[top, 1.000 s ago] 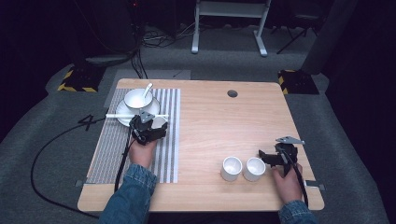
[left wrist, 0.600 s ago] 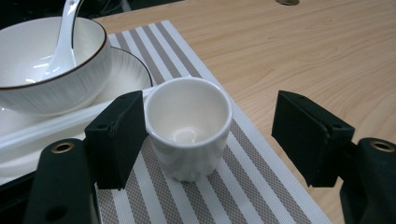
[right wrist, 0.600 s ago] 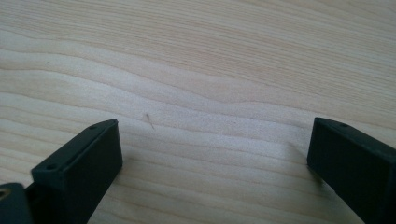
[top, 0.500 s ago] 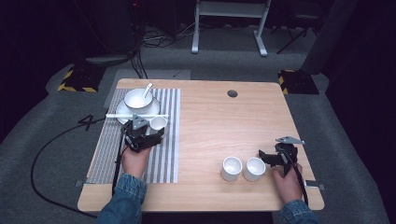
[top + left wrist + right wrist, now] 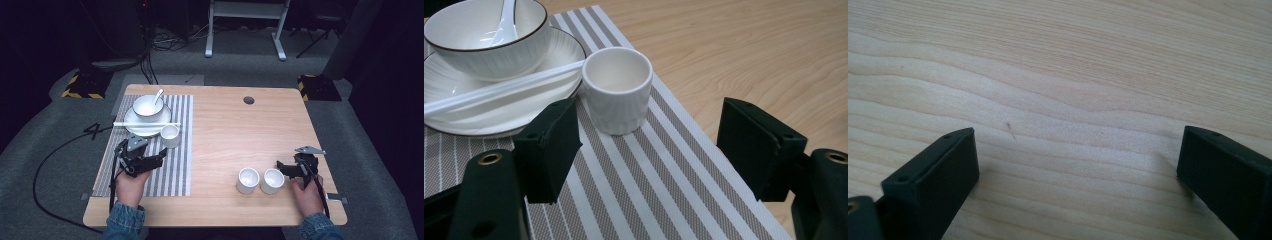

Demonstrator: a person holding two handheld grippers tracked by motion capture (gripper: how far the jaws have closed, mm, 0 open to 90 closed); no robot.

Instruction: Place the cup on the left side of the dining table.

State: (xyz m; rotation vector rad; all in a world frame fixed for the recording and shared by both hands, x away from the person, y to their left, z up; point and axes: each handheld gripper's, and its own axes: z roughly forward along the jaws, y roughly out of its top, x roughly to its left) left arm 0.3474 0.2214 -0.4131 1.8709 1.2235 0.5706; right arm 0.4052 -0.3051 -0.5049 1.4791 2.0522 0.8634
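A small white cup stands upright on the striped placemat, touching the rim of a white plate. My left gripper is open a short way in front of the cup, both jaws apart from it. In the high view the left gripper sits on the mat below the cup. My right gripper is open at the table's front right, just right of two more white cups. The right gripper has bare wood between its jaws.
On the plate a white bowl holds a spoon, and white chopsticks lie across the plate. A dark round hole is in the wooden table near its far edge.
My left gripper let go of the small cup beside the plate and drew back toward the person, open. The right gripper stayed still.
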